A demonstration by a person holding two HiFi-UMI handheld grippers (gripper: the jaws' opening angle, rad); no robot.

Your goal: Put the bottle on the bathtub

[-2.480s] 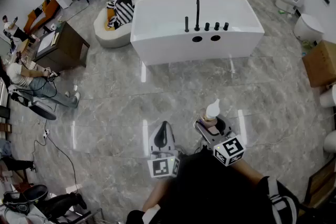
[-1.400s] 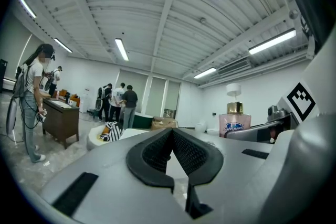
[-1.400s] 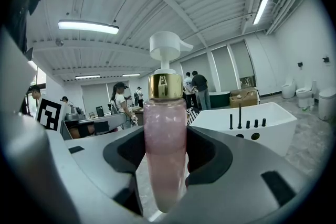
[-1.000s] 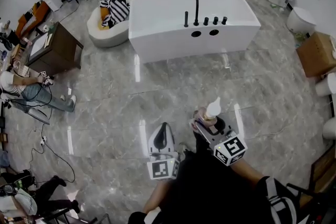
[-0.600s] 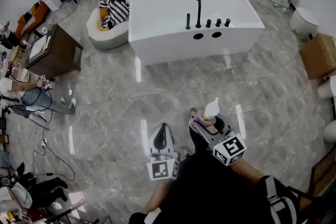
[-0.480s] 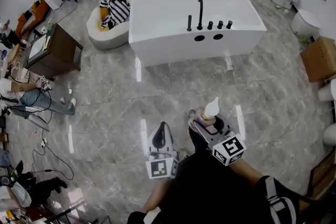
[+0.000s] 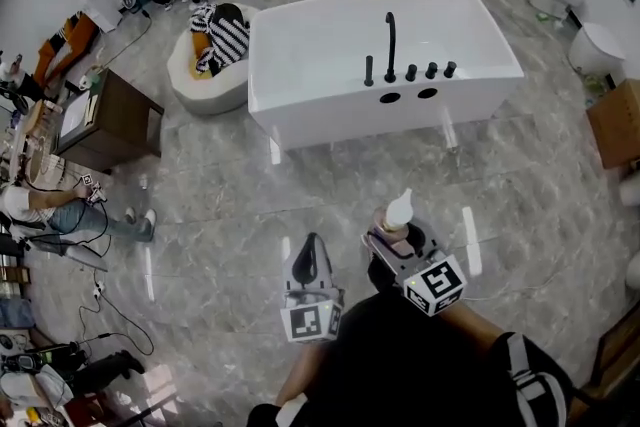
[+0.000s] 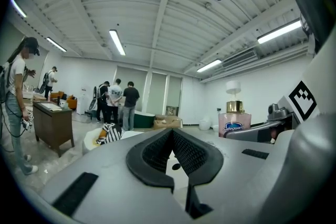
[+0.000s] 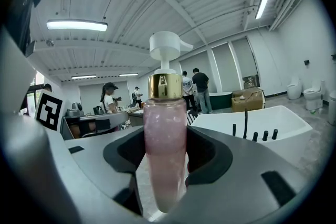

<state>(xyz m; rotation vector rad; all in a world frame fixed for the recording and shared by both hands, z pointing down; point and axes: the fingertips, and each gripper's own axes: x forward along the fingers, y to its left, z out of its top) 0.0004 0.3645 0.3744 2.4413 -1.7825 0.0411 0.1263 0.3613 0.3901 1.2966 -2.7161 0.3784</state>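
A pink pump bottle (image 9: 164,134) is held upright, clamped in the right gripper (image 7: 392,237), well apart from the white bathtub (image 7: 330,100); the left gripper (image 8: 173,153) is carried closed and empty.

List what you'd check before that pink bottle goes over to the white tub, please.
1. Grip: right gripper jaws closed on the body of the pink bottle: ok.
2. Bottle upright, pump cap on: ok.
3. Left gripper shut, with nothing in it, and apart from the bottle: ok.
4. Floor between the person and the bathtub free of obstacles: ok.
5. Bare rim space left of the faucet for setting the bottle down: ok.
6. Bathtub within reach: not ok, as open floor lies between. Walking closer probably comes first.
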